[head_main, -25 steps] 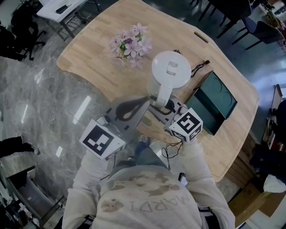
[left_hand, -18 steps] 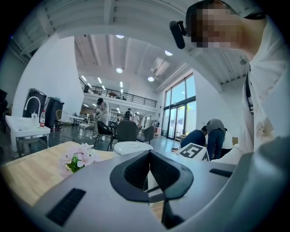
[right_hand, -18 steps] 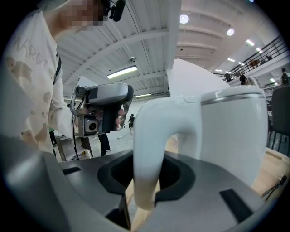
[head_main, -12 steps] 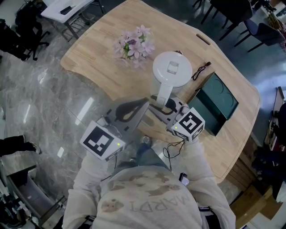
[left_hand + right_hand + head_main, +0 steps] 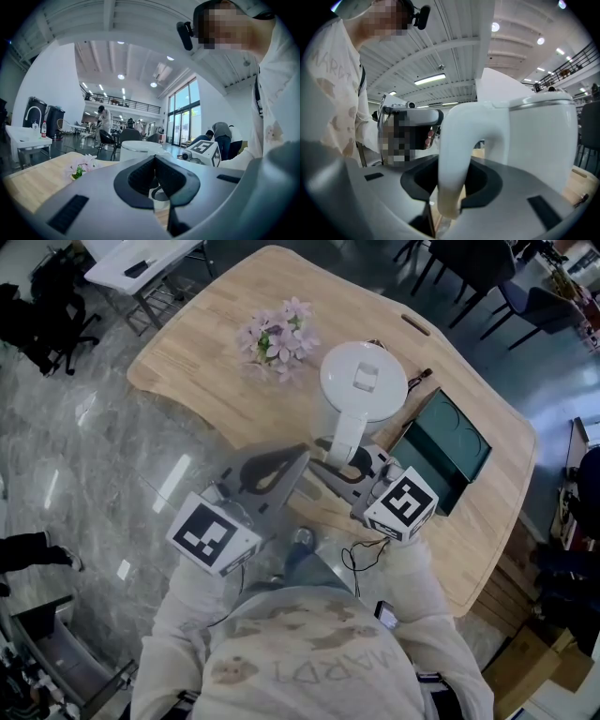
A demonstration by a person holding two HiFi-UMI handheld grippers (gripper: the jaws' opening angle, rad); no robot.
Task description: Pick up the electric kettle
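- Head view: the electric kettle is upright by the desk's near edge. Its long axis is vertical and its handle points at the person. Flowers lie toward the far left corner, and a dark tray sits just beside it toward the right edge.
- Left gripper view: the left gripper has its jaws together and empty, with the kettle beyond them.
- Right gripper view: the right gripper is clamped on the white handle.

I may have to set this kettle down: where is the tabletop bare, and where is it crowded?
Bare wood: the left end of the light wooden table, beside the pink flower bunch, and the far edge behind the bunch. Crowded: around the white electric kettle in the right tongs, where the dark green rectangular tray and black cable sit close.
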